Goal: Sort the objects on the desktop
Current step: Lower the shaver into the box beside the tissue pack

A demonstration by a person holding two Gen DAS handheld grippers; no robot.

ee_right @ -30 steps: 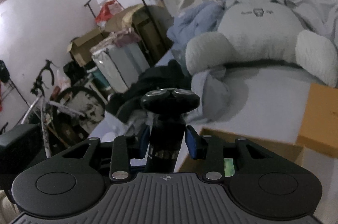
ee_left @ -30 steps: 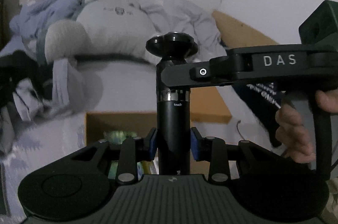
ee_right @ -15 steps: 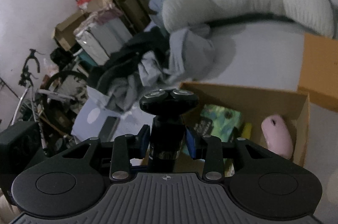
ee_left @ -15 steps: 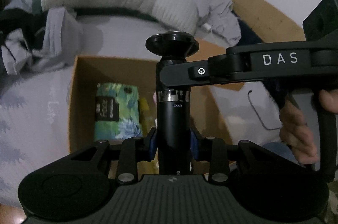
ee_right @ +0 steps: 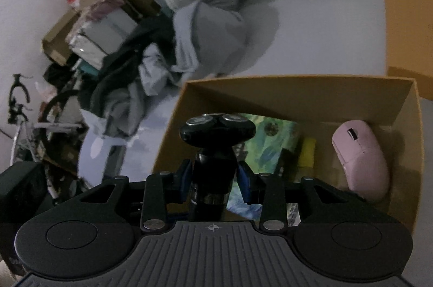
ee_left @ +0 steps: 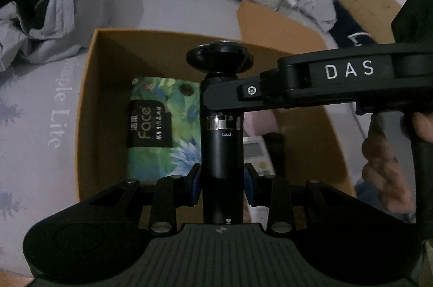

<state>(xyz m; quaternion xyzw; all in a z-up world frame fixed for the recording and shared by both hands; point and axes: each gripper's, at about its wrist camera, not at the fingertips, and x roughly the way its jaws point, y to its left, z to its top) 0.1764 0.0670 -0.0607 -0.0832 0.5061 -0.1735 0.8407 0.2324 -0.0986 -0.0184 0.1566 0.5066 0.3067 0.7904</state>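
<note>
One electric shaver (ee_left: 221,151) is clamped by both grippers: the left gripper (ee_left: 222,182) grasps its body, the right gripper (ee_right: 213,178) its neck. It hangs above one open cardboard box (ee_right: 297,92). One tissue pack (ee_left: 159,124) lies inside. Only the right wrist view shows the pink mouse (ee_right: 360,160) fully; only the left shows a hand (ee_left: 384,162) and a remote (ee_left: 257,154).

Matt cardboard box (ee_right: 297,92), glossy shaver (ee_right: 216,130) (chrome band), smooth mouse (ee_right: 360,157)
</note>
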